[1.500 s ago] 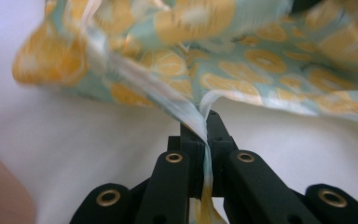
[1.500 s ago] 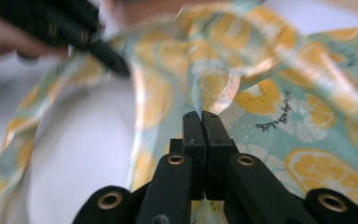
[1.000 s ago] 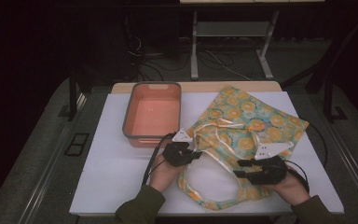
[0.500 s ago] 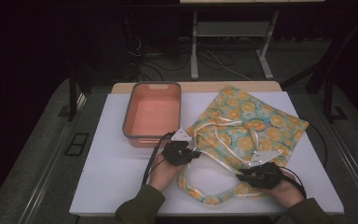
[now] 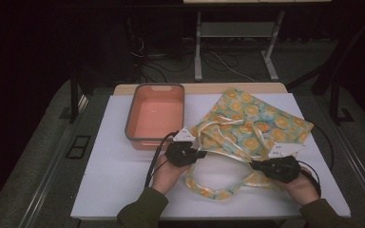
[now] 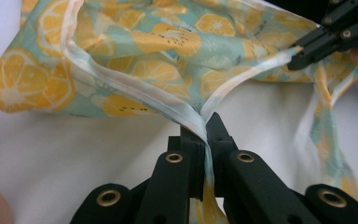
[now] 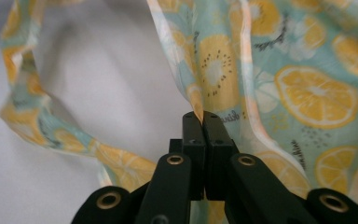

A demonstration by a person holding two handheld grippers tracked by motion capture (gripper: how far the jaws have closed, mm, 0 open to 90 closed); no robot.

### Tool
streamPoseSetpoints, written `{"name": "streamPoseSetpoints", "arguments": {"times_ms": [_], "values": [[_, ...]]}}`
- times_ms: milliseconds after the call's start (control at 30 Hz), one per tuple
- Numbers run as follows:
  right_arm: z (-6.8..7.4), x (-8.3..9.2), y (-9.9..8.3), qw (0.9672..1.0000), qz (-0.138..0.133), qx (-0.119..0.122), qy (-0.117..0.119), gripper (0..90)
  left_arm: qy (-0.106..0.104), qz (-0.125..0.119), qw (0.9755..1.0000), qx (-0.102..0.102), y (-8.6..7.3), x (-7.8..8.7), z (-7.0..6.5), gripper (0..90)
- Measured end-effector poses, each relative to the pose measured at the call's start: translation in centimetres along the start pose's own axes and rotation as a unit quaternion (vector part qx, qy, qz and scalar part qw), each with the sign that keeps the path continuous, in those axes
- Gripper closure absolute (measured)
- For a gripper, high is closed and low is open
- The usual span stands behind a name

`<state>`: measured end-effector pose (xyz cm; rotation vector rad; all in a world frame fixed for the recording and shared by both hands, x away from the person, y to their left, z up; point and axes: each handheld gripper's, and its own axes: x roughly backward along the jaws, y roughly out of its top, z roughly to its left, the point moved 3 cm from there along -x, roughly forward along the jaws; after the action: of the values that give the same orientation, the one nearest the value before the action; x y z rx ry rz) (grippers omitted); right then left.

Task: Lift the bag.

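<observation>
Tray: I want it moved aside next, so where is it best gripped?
Probably the near short wall of the tray, taken from the person's side. Its rim stands upright and bare there, thin enough for two jaws, and it lies closest to the left tool. That tool is shut on the bag, so it must let go first.

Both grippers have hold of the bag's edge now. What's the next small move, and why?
Probably draw the two grippers apart to widen the mouth. The left gripper is shut on the pale rim of the lemon-print bag, and the right gripper is shut on its edge too. The mouth already gapes between them, and the pink tray sits beside it.
</observation>
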<state>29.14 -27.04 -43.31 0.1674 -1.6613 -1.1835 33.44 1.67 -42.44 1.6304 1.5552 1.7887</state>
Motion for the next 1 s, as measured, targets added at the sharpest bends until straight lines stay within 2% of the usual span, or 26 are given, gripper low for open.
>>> {"name": "streamPoseSetpoints", "arguments": {"times_ms": [100, 233, 400, 467, 533, 633, 700, 800, 1000], "values": [[0.1, 0.9, 0.6, 0.9997, -0.023, -0.001, 0.002, 88.9, -0.006, -0.015, 0.9999, -0.001, 0.6, 0.6, -0.5, 89.0], [0.9, 2.5, 1.9, 0.9978, -0.066, 0.005, 0.012, 89.0, -0.013, -0.041, 0.9990, -0.016, 2.0, 2.0, -1.5, 89.0], [1.9, 5.2, 4.1, 0.9925, -0.119, 0.025, 0.014, 89.0, -0.017, -0.086, 0.9954, -0.040, 4.4, 4.2, -3.0, 89.0], [1.8, 6.2, 4.8, 0.9902, -0.136, 0.033, 0.008, 89.0, -0.017, -0.105, 0.9934, -0.042, 5.3, 4.9, -3.3, 89.0], [1.3, 6.9, 5.4, 0.9887, -0.147, 0.032, -0.003, 89.0, -0.012, -0.112, 0.9926, -0.045, 5.8, 5.2, -3.1, 88.9], [-0.3, 7.1, 5.9, 0.9884, -0.148, 0.025, -0.023, 89.0, -0.004, -0.119, 0.9922, -0.036, 6.4, 4.6, -2.1, 88.9], [-1.6, 6.6, 6.0, 0.9890, -0.143, 0.016, -0.032, 88.9, 0.006, -0.114, 0.9930, -0.029, 6.7, 3.7, -1.2, 88.8], [-3.4, 5.2, 6.1, 0.9908, -0.123, 0.008, -0.055, 88.9, 0.040, -0.092, 0.9945, -0.031, 7.1, 1.7, 0.1, 88.8], [-6.7, 2.3, 5.8, 0.9920, -0.097, -0.032, -0.074, 88.9, 0.077, -0.067, 0.9948, 0.004, 7.6, -1.8, 2.8, 88.7]]}}
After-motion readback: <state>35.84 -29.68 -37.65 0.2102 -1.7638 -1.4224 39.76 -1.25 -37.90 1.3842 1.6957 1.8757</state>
